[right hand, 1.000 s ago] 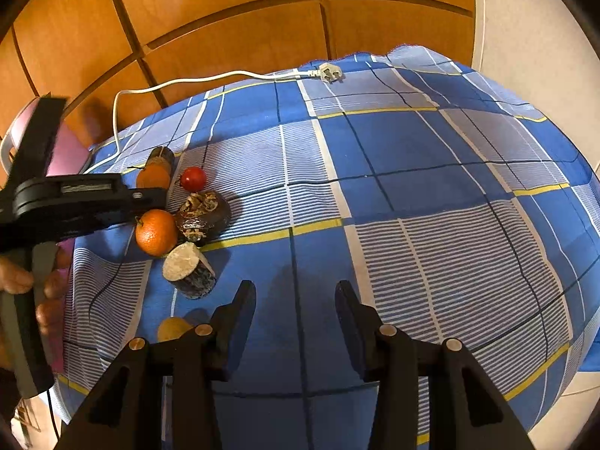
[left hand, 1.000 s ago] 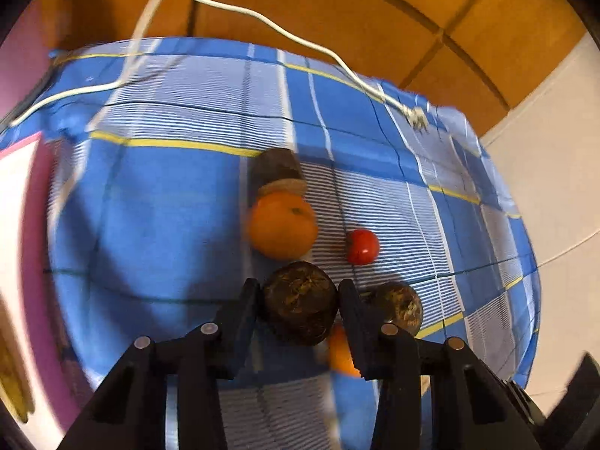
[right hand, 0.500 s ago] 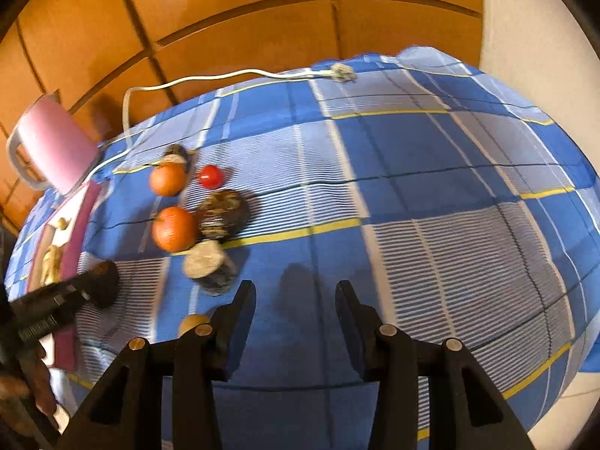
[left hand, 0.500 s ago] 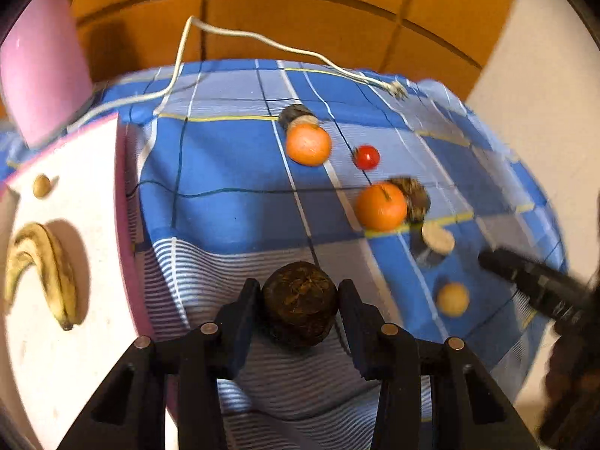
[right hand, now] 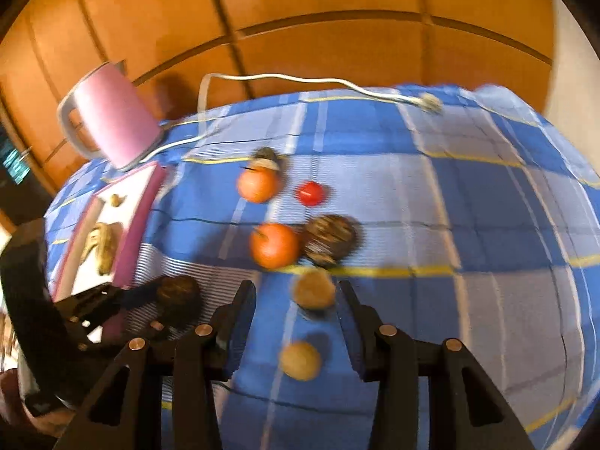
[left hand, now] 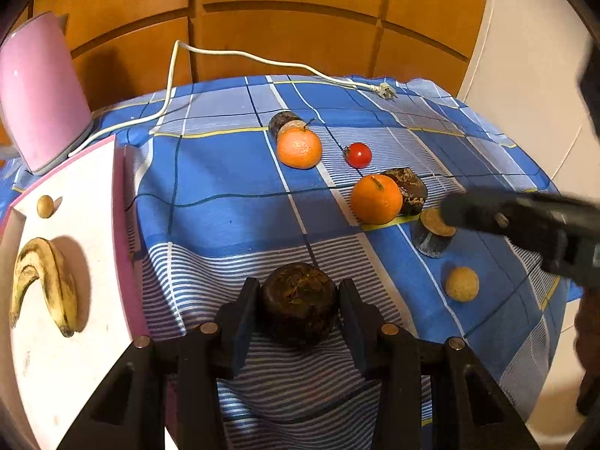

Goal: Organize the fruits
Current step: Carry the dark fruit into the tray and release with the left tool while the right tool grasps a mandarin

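Observation:
My left gripper (left hand: 298, 307) is shut on a dark brown round fruit (left hand: 298, 300), held above the striped cloth beside the white tray (left hand: 86, 172). The tray holds a banana (left hand: 48, 281) and a small tan fruit (left hand: 45, 206). On the cloth lie two oranges (left hand: 299, 148) (left hand: 376, 198), a red tomato (left hand: 359, 155), a dark fruit (left hand: 410, 189), a cut stub (left hand: 431, 232) and a tan ball (left hand: 462, 284). My right gripper (right hand: 298, 300) is open above the cut stub (right hand: 313, 288) and the tan ball (right hand: 300, 360).
A pink kettle (left hand: 37, 93) stands at the back left, its white cord (left hand: 262, 60) running across the blue checked cloth (left hand: 225, 176) to a plug (left hand: 386, 92). Wooden panels stand behind. The cloth drops off at the right edge.
My left gripper has drawn back toward the tray with the dark fruit. My right gripper has moved left and forward over the cut stub and tan ball.

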The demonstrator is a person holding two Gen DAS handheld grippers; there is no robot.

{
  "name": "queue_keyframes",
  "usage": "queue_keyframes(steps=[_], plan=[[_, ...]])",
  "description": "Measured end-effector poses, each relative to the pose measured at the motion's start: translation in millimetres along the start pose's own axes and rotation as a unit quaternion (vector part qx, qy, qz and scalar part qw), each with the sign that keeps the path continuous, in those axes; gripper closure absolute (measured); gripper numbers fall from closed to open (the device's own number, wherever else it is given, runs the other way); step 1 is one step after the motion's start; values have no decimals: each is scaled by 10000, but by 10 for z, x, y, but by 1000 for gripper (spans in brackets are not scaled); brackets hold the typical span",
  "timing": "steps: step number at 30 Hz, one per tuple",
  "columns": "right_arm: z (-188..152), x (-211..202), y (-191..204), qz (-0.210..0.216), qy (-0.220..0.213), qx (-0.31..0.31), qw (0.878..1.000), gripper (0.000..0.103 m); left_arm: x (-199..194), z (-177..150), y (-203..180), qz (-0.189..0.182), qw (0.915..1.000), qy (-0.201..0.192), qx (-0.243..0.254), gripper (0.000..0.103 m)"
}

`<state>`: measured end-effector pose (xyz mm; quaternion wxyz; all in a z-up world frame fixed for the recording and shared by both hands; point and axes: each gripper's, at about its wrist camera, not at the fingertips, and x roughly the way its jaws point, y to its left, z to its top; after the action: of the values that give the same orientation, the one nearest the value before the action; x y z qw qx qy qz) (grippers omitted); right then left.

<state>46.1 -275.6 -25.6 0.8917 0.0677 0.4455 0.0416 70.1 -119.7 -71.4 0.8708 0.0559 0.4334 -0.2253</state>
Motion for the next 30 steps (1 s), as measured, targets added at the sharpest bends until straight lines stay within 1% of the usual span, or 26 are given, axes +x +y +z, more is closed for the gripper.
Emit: queue_keyframes(steps=[2,5,8,11,13,15,16,17,18,20,24,28,30], plan=[[99,84,87,185,74,-290,9994,58,-2,-16,-1,16,10000,-34,29,59],[212,229,212,152,127,-792,9967,58,-6,-24,6,-2,9999,-82,58,59],[303,430,298,164,326,-1348,9902,58,-9,-34,-5,14,9998,-144,110,59],[323,609,372,47,552,-1938,9795,58,-10,-40,-6,19,9998,-181,126,59],[311,684,420,-147,563,-2348,9703,58,-16,-42,-9,16,9997,-194,126,59],[304,719,426,-230,583,-2494,9664,58,-23,-32,3,-38,9998,-171,72,59],[291,732,436,-283,567,-2596,9636,58,-28,-20,19,-123,9998,-135,11,59],[272,742,452,-373,546,-2723,9599,63,-35,-12,29,-196,9997,-114,-43,59],[254,743,458,-466,514,-2794,9577,63,-52,-3,45,-262,9995,-94,-117,60],[253,743,456,-488,484,-2779,9582,63,-117,11,70,-333,9991,-118,-227,60],[252,731,454,-522,413,-2703,9605,63,-386,62,185,-482,9969,-356,-501,60],[269,739,464,-574,426,-2581,9635,63,-698,110,412,-446,9931,-667,-853,60],[265,747,478,-617,424,-2561,9638,63,-843,139,620,-366,9894,-814,-1146,59]])
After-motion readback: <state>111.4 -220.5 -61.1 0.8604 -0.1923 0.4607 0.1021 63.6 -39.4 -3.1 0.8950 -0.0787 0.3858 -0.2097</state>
